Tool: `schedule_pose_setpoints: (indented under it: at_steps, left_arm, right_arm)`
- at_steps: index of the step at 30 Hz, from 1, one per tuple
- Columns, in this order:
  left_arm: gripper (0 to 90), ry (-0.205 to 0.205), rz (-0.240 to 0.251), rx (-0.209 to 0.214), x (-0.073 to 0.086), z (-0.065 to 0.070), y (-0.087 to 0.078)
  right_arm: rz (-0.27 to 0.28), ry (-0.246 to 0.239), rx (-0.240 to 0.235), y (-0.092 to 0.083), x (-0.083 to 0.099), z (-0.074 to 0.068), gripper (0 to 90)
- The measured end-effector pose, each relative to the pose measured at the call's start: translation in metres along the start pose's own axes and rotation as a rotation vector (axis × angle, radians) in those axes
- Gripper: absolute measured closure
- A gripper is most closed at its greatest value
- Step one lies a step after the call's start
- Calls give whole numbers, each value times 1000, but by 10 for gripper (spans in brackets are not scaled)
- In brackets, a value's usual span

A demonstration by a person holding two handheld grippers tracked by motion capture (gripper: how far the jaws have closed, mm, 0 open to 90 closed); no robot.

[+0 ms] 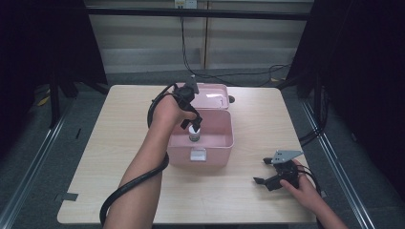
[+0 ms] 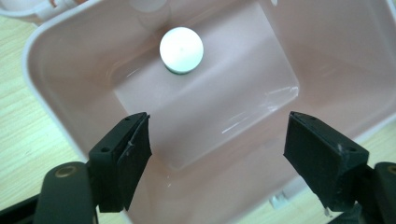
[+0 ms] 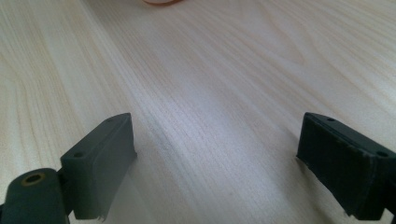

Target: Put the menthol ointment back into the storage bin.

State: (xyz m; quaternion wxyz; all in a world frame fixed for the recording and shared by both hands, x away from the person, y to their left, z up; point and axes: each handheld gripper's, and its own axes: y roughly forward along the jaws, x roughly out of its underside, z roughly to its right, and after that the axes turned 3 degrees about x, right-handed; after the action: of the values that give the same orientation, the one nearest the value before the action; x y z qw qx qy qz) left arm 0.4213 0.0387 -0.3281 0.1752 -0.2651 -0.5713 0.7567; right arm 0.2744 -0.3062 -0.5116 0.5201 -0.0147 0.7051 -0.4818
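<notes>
On a pale wooden table [image 1: 248, 133], inside the open pink box [image 1: 224, 143], a small white-capped bottle [image 2: 181, 49] standing upright, probably light and slick, best pinched below the cap; left gripper [image 2: 217, 140] spread wide above it, right gripper [image 3: 215, 154] likewise apart, resting idle near the table's edge.

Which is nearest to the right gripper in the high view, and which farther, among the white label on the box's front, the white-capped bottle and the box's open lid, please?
From the right gripper, at the table's near right:
1. White label, on the pink box's front wall.
2. White-capped bottle, standing inside the box.
3. Open lid, behind the box.
</notes>
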Motion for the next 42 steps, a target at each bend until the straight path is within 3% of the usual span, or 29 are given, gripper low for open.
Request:
schedule_pose_setpoints:
  at_steps: [6, 20, 42]
  left_arm:
    - [223, 16, -2, 4, 11, -3, -13]
    - [226, -11, 15, -8, 42, -22, -40]
    - [227, -21, 56, 19, 90, -51, -41]
  right_arm:
    - [0, 0, 0, 0, 0, 0, 105]
    - [0, -1, 0, 0, 0, 0, 104]
    - [1, 0, 1, 0, 0, 0, 105]
